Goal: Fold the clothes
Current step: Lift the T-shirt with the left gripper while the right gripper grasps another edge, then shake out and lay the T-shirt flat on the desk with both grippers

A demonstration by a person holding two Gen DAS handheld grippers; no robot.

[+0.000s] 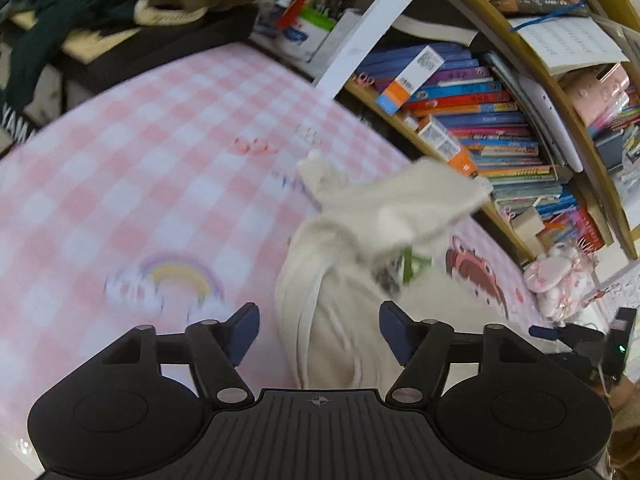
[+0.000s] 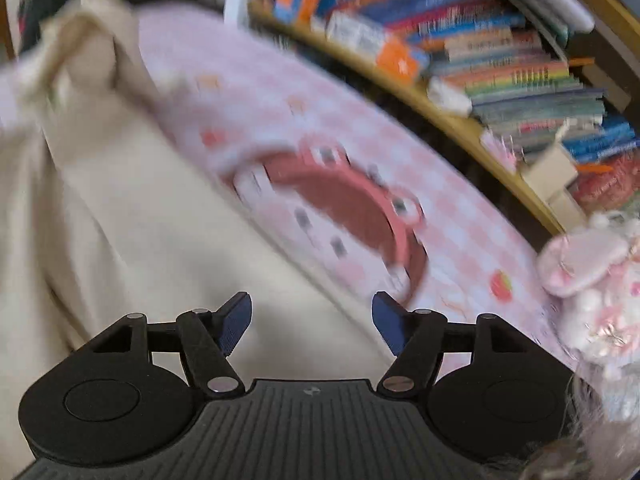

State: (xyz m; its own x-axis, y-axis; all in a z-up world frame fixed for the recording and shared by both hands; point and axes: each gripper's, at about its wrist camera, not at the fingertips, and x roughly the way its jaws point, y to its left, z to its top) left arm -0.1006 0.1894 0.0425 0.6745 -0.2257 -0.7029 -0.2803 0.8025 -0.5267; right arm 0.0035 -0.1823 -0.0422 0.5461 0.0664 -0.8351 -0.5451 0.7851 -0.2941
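Left wrist: left tongs (image 1: 319, 334) released, cream garment (image 1: 360, 240) bunched on checked cloth (image 1: 120, 160). Right tongs (image 2: 311, 328) released too; probably regrasping for a fold.

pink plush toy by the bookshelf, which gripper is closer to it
Right. The pink plush toy lies just off to the right gripper's right side, while the left gripper sits over the cream garment, with the toy far beyond the right gripper.
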